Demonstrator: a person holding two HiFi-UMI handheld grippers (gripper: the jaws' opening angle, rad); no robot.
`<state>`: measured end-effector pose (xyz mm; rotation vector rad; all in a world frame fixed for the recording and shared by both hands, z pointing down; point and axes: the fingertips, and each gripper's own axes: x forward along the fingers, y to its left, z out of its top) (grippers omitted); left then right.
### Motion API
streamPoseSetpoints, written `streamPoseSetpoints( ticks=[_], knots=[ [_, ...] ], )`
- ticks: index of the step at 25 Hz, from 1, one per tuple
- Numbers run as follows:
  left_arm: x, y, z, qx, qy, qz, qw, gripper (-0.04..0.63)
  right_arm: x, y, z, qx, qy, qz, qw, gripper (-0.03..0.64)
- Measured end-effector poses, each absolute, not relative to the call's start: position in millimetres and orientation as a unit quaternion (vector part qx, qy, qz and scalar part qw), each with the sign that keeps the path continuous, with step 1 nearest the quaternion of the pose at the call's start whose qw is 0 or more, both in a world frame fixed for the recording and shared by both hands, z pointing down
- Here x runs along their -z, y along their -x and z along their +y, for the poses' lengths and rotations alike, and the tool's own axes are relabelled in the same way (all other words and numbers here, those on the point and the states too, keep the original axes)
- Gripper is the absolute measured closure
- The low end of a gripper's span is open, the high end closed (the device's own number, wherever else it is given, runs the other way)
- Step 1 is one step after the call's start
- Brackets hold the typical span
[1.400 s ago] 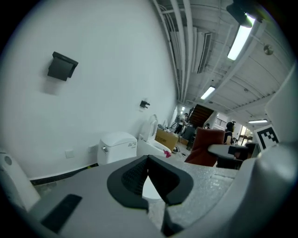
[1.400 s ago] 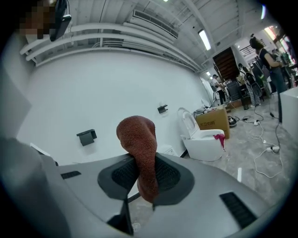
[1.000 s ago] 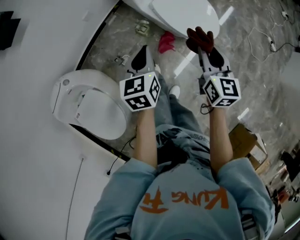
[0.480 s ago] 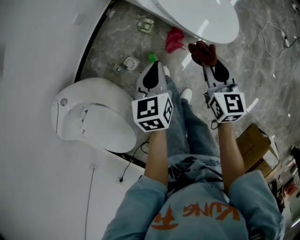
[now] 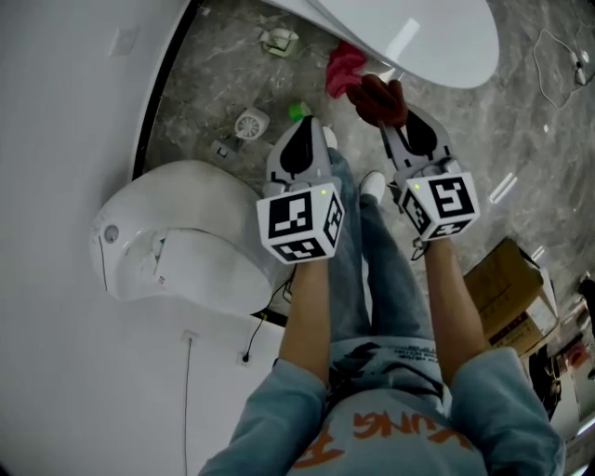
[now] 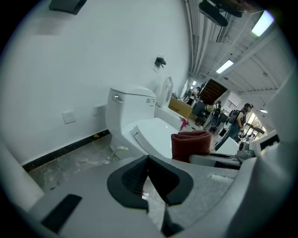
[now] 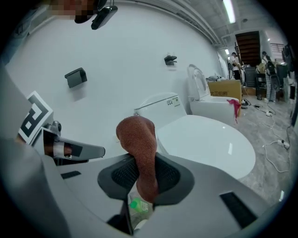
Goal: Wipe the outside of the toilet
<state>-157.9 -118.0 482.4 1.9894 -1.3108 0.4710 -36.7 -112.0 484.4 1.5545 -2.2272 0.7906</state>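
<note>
Cool, even light falls from long ceiling strip lamps [image 6: 226, 66], leaving a bright streak on the glossy white oval toilet lid [image 5: 418, 28] and another on the grey marble floor [image 5: 214, 102] right of it. Shadows are soft. Both gripper views bulge fisheye-wise, with dark corners.

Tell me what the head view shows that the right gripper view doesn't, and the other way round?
Only the head view shows the person's jeans, a round drain cover on the floor, and a nearer toilet at the person's left. Only the right gripper view shows the tank of the toilet ahead, a black box on the wall and people far off. Both show the right gripper shut on a dark red cloth, with the white toilet lid just beyond it.
</note>
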Motion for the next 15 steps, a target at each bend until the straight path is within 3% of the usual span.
streamPoseSetpoints(
  ticks=[15],
  knots=[
    [-552.6, 191.6, -158.2, -0.23, -0.776, -0.46, 0.366, 0.6, -580.2, 90.4, -192.3, -0.336, -0.573, -0.738, 0.121, 0.534]
  ],
)
